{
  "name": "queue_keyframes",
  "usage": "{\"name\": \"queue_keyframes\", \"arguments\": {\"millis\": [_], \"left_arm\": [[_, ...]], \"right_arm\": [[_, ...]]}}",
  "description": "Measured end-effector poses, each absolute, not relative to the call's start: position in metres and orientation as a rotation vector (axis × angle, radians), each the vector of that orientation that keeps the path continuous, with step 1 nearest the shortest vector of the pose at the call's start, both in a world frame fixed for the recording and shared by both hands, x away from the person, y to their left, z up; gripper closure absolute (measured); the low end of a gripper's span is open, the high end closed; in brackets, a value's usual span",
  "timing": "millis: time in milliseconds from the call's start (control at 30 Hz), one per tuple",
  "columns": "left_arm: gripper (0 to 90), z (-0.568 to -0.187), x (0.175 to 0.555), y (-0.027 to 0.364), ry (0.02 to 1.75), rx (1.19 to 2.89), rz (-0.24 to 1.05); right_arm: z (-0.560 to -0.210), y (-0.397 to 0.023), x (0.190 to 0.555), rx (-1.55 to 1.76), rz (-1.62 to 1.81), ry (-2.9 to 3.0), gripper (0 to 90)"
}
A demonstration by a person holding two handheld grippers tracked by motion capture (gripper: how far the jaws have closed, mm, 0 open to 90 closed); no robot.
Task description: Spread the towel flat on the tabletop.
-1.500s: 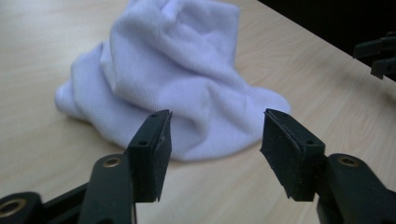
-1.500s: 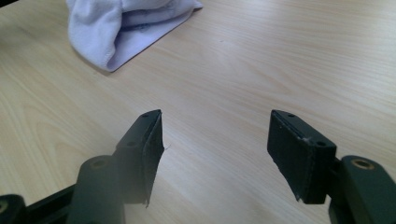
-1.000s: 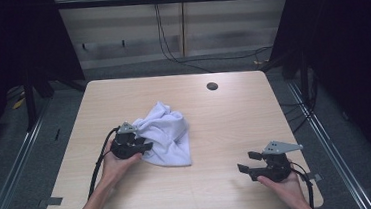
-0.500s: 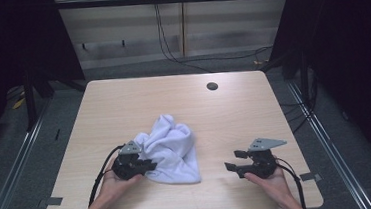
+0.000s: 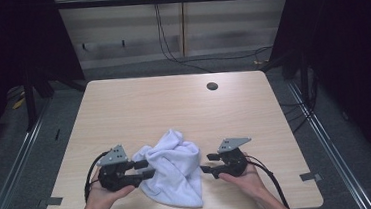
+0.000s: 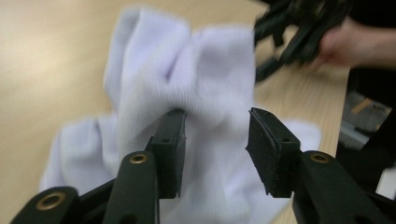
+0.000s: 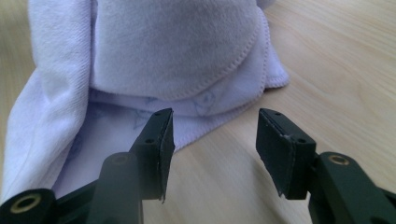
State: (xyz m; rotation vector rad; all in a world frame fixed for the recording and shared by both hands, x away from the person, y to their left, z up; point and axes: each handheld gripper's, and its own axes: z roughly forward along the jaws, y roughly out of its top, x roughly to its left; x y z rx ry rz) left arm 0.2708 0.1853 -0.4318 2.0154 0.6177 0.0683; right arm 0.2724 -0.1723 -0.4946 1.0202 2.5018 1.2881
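Towel (image 5: 174, 171) now sits lower centre; I see my left gripper (image 5: 147, 169) just opening, spread against it, right gripper (image 5: 206, 163) narrowing, empty, closer beside it.

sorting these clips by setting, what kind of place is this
Probably a lab or recording workspace, not a home. A bare wooden table with a cable hole stands between dark curtains, loose cables run along the floor behind it, and tape marks sit at its near corners.
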Motion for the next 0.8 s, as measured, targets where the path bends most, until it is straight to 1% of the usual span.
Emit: {"name": "queue_keyframes", "arguments": {"millis": [67, 133, 167, 200, 233, 267, 300, 333, 400, 433, 467, 500, 533, 567, 600, 667, 733, 767, 800], "left_arm": [[58.9, -0.426, 0.273, 0.180, 0.600, 2.006, 0.074], [59.3, -0.413, 0.279, 0.158, 0.530, 1.996, 0.111], [59.3, -0.413, 0.279, 0.158, 0.530, 1.996, 0.111], [58.9, -0.406, 0.283, 0.145, 0.508, 1.953, 0.093], [57.5, -0.403, 0.284, 0.134, 0.491, 1.972, 0.103], [56.4, -0.403, 0.284, 0.134, 0.491, 1.972, 0.103], [55.6, -0.400, 0.285, 0.122, 0.474, 1.988, 0.128], [55.3, -0.400, 0.285, 0.122, 0.474, 1.988, 0.128], [53.6, -0.406, 0.288, 0.104, 0.437, 2.036, 0.099], [50.3, -0.406, 0.288, 0.104, 0.437, 2.036, 0.099], [50.3, -0.414, 0.292, 0.097, 0.428, 2.102, 0.086], [48.0, -0.426, 0.295, 0.090, 0.434, 2.180, 0.102], [45.6, -0.444, 0.301, 0.087, 0.460, 2.220, 0.102], [45.8, -0.451, 0.302, 0.088, 0.478, 2.223, 0.097], [48.2, -0.457, 0.303, 0.091, 0.496, 2.201, 0.111], [68.5, -0.457, 0.306, 0.099, 0.515, 2.184, 0.090], [81.9, -0.455, 0.309, 0.104, 0.533, 2.171, 0.075], [85.4, -0.456, 0.313, 0.113, 0.557, 2.148, 0.049], [86.3, -0.457, 0.314, 0.116, 0.564, 2.151, 0.049]], "right_arm": [[-0.496, -0.169, 0.275, 1.016, 1.291, 2.506, 45.8], [-0.499, -0.159, 0.281, 1.007, 1.289, 2.521, 44.0], [-0.499, -0.157, 0.282, 1.004, 1.287, 2.531, 43.6], [-0.500, -0.153, 0.283, 0.988, 1.283, 2.539, 43.0], [-0.501, -0.151, 0.283, 0.988, 1.281, 2.543, 42.3], [-0.501, -0.151, 0.283, 0.988, 1.281, 2.543, 42.3], [-0.503, -0.147, 0.284, 0.968, 1.275, 2.558, 42.3], [-0.503, -0.146, 0.284, 0.963, 1.279, 2.557, 42.2], [-0.503, -0.146, 0.283, 0.953, 1.286, 2.561, 41.4], [-0.503, -0.145, 0.283, 0.947, 1.285, 2.561, 40.8], [-0.503, -0.145, 0.283, 0.947, 1.285, 2.561, 40.8], [-0.503, -0.145, 0.282, 0.945, 1.288, 2.562, 40.3], [-0.504, -0.144, 0.283, 0.938, 1.288, 2.564, 40.1], [-0.504, -0.143, 0.283, 0.934, 1.285, 2.565, 40.2], [-0.505, -0.142, 0.283, 0.925, 1.286, 2.568, 40.4], [-0.505, -0.139, 0.284, 0.920, 1.286, 2.570, 41.2], [-0.507, -0.135, 0.286, 0.913, 1.296, 2.571, 42.8], [-0.507, -0.132, 0.287, 0.916, 1.295, 2.570, 44.5], [-0.508, -0.128, 0.289, 0.911, 1.303, 2.565, 45.7]]}}
